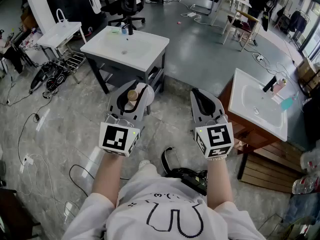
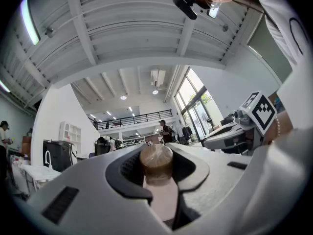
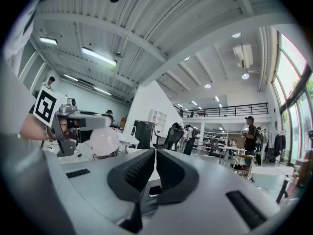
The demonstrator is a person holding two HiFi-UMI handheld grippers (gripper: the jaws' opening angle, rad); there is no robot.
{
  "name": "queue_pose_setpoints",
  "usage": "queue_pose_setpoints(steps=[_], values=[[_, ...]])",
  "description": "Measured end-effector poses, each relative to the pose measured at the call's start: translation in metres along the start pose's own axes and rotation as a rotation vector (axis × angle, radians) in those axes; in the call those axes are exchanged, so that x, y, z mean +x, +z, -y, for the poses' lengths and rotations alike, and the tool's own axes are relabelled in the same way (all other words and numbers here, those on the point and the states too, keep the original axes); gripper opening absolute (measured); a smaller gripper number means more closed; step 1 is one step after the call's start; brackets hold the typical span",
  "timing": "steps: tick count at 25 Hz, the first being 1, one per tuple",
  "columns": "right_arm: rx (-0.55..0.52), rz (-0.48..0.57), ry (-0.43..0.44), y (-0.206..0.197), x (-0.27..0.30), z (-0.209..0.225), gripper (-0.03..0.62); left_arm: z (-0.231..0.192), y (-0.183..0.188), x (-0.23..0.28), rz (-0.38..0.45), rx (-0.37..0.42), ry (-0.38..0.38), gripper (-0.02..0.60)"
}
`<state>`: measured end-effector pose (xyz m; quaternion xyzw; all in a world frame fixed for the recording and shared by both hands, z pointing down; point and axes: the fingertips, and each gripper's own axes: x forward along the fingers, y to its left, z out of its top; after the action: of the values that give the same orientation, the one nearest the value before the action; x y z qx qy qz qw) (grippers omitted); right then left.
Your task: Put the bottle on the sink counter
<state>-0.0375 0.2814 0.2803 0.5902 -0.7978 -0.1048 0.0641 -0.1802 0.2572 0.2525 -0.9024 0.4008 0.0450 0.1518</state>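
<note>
1. Stretching under everything is the grey floor (image 1: 200,49), with cables trailing over it at the left.
2. A white sink counter (image 1: 145,54) on a dark frame stands straight ahead of the person. A second sink counter (image 1: 240,84), on a wooden stand, sits off to the right.
3. The left gripper (image 1: 134,88) is held out over the floor, short of the counter ahead. Its jaws pinch the bottle from both sides.
4. The right gripper (image 1: 198,92) is level beside it, well apart from it. Its jaws are pressed together with nothing between them.
5. The bottle (image 1: 132,95) is up in the air in the left gripper, its brown cap showing between the jaws. It is clear of both counters and rests on neither.
</note>
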Motion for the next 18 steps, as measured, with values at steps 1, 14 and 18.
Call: queue_pose_setpoints(steps=[1, 14, 18], values=[[0.0, -0.003, 0.002, -0.001, 0.0, 0.0, 0.035, -0.001, -0.002, 0.001, -0.003, -0.004, 0.002, 0.109], [-0.026, -0.015, 0.013, -0.013, 0.033, 0.014, 0.035, -0.035, -0.023, 0.041, 0.004, -0.041, 0.035, 0.109], [-0.032, -0.018, 0.012, -0.017, 0.06, 0.026, 0.035, -0.052, -0.032, 0.065, 0.01, -0.046, 0.042, 0.109]])
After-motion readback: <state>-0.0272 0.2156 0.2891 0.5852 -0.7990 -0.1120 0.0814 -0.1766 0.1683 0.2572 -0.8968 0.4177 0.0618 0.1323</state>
